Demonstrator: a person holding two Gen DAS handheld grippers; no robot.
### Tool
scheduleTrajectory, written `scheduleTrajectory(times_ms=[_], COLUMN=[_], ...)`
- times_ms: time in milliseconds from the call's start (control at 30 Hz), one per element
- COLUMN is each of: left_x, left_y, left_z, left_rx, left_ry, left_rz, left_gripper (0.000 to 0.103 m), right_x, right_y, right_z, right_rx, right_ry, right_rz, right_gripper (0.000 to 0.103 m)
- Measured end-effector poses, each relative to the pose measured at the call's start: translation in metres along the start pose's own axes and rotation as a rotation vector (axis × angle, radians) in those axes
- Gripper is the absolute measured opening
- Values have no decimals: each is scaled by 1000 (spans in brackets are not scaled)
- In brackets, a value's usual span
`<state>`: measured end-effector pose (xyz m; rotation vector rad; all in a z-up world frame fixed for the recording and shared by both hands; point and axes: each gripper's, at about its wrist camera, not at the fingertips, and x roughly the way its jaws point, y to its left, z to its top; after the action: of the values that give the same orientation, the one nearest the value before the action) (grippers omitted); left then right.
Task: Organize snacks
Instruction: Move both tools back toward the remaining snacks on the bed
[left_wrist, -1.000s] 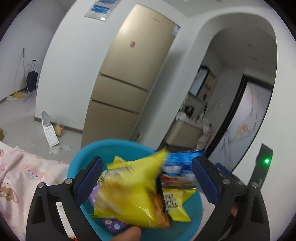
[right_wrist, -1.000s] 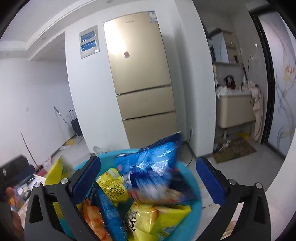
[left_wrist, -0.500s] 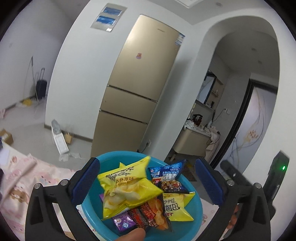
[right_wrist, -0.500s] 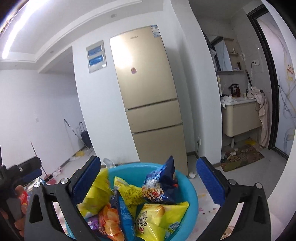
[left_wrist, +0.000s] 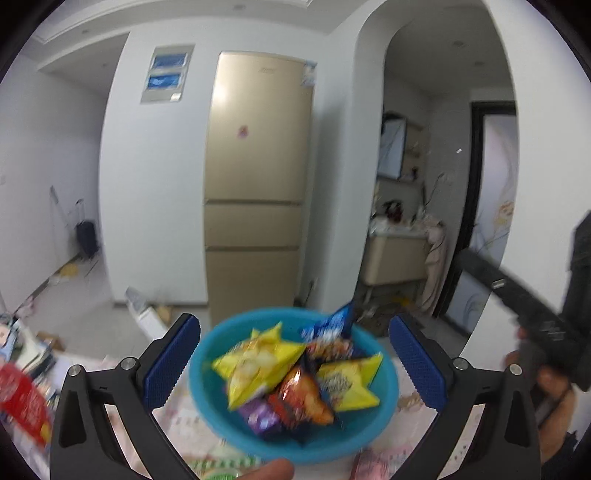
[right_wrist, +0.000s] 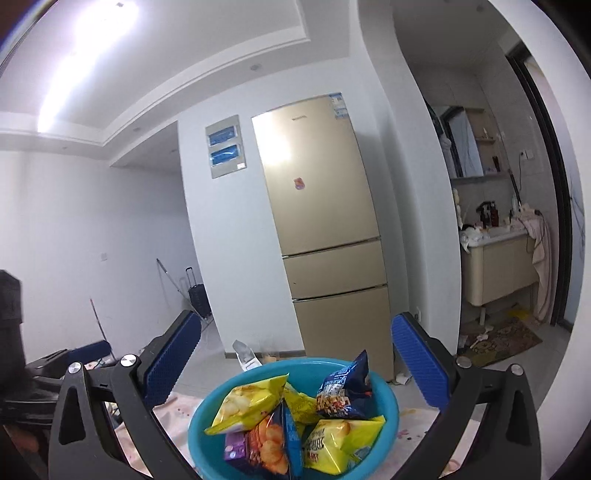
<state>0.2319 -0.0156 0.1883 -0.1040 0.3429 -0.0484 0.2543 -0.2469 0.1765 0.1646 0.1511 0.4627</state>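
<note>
Between the spread blue pads of both grippers, a blue bowl resting on a pink patterned cloth, already filled with snack bags: a yellow chip bag on top at the left, a blue bag standing at the back, another yellow bag at the front right, an orange-red bag and a small purple pack low at the front. Left gripper released, jaws wide apart, nothing between them; right gripper the same, open and empty. So most of the sorting judged as done, with the bags gathered in one container. At the far left edge of the left view, a blurred red packet, perhaps one more snack left outside the bowl, though too smeared to say for sure. Behind all this, a beige fridge against the white wall.
</note>
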Motion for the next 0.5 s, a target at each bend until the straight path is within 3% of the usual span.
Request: scheduleTrajectory(times_ms=[200,500], left_x=[-31,-40], left_y=[8,43], left_z=[-27,-90], left_rx=[-19,-62], left_ry=[-7,111], left_rz=[5,26], left_gripper=[103,103], right_x=[-37,-47], right_y=[2,7], right_z=[-16,-92], right_rx=[14,-17], right_ry=[9,127], right_rz=[49,43], right_gripper=[103,103])
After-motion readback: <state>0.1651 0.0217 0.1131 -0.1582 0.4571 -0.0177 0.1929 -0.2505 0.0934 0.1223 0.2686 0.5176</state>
